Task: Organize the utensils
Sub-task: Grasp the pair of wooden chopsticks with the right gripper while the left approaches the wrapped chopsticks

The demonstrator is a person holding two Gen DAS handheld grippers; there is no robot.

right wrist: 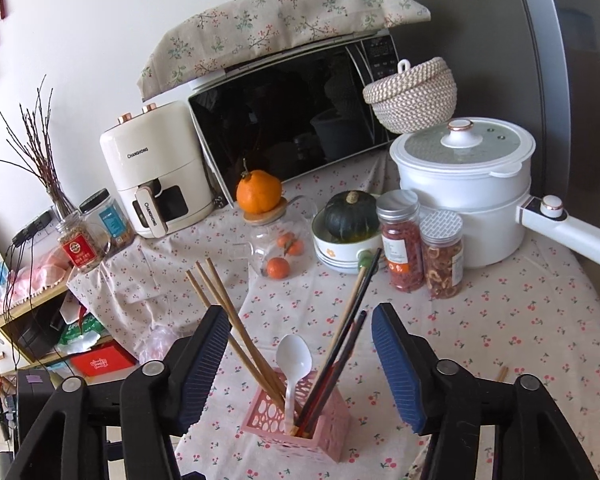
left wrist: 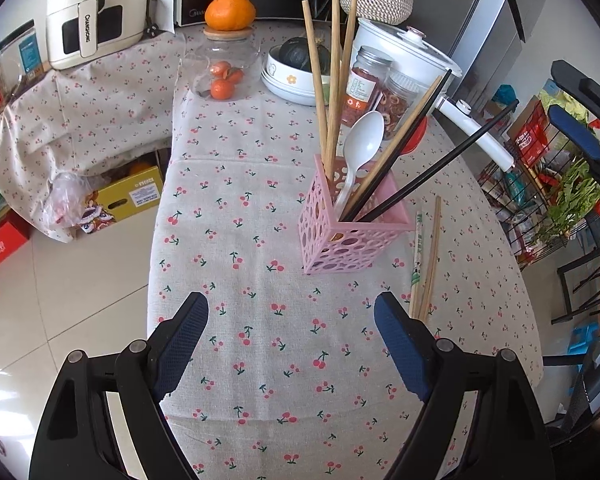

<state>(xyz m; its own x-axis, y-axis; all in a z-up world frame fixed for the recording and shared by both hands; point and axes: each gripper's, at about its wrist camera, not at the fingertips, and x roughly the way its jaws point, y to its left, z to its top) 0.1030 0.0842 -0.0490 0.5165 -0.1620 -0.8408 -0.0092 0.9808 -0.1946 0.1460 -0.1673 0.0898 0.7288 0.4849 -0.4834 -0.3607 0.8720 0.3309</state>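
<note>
A pink perforated utensil holder [left wrist: 350, 228] stands on the cherry-print tablecloth [left wrist: 260, 240]. It holds wooden chopsticks [left wrist: 332, 80], a white plastic spoon [left wrist: 362, 144] and dark chopsticks [left wrist: 432, 168]. A loose pair of chopsticks [left wrist: 424, 264], one in a paper sleeve, lies on the cloth right of the holder. My left gripper [left wrist: 292, 340] is open and empty, near the table's front edge. My right gripper [right wrist: 300, 360] is open and empty, above the holder [right wrist: 300, 428]; the spoon [right wrist: 294, 364] and chopsticks [right wrist: 236, 320] stand between its fingers. It also shows in the left wrist view [left wrist: 580, 136].
At the back stand a white pot [right wrist: 464, 184] with a long handle, two spice jars [right wrist: 420, 248], bowls with a green squash [right wrist: 348, 224], a glass jar of oranges [right wrist: 280, 240], a microwave [right wrist: 296, 120] and an air fryer [right wrist: 156, 176]. The table edge drops to the floor at left [left wrist: 60, 300].
</note>
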